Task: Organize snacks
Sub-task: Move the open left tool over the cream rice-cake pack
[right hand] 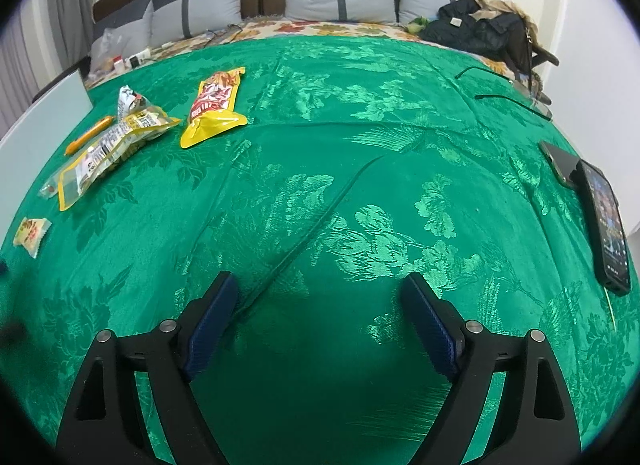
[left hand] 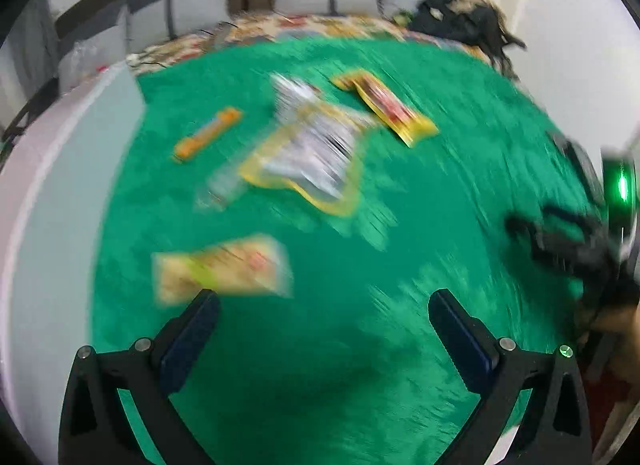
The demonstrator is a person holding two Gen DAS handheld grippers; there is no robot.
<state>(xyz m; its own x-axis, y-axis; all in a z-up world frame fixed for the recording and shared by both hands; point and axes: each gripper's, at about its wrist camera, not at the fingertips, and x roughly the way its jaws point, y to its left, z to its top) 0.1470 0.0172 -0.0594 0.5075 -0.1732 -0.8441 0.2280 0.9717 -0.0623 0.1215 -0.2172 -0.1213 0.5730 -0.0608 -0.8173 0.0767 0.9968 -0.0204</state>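
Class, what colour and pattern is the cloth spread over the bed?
Green cloth with a shiny woven flower pattern; clearest in the right wrist view.

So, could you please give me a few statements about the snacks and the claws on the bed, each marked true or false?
1. Both claws are open with nothing between their fingers. True: the left claw and the right claw show only green bedspread between them.
2. The red and yellow snack bag stands upright. False: it lies flat on the bedspread.
3. A phone lies near the right edge of the bedspread. True.
4. The orange stick snack is held in the right claw. False: it lies on the bedspread, far to the left.
5. The small snack packet lies apart from the other snacks. True.
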